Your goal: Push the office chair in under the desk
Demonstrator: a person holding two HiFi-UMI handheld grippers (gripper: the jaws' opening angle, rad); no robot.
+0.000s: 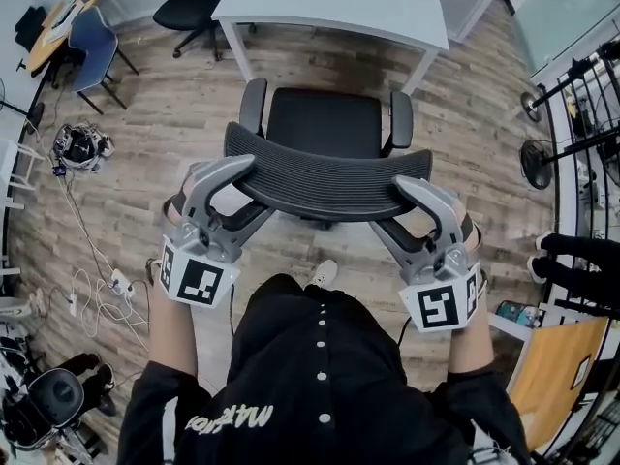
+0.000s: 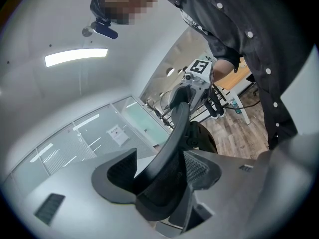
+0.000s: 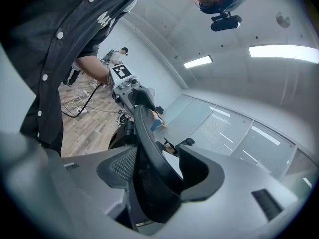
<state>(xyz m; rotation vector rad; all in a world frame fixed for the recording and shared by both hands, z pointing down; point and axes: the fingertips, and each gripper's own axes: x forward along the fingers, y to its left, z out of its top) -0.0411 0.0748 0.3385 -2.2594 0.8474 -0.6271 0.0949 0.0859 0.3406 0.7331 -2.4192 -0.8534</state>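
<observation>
A black office chair stands on the wood floor, its seat (image 1: 325,124) facing a white desk (image 1: 329,3) and partly short of the desk's edge. Its curved mesh backrest (image 1: 325,177) is nearest me. My left gripper (image 1: 254,187) clamps the backrest's left end, one jaw on each face. My right gripper (image 1: 392,206) clamps the right end the same way. In the left gripper view the backrest (image 2: 177,128) fills the gap in the left gripper (image 2: 159,176). In the right gripper view the backrest (image 3: 144,133) sits likewise in the right gripper (image 3: 154,176).
A second black chair (image 1: 194,3) stands left of the desk. A blue chair (image 1: 92,32) and a round wooden table (image 1: 58,22) are at far left. Cables (image 1: 97,279) lie on the floor at left. A fan (image 1: 536,163) and a rack (image 1: 581,95) stand at right.
</observation>
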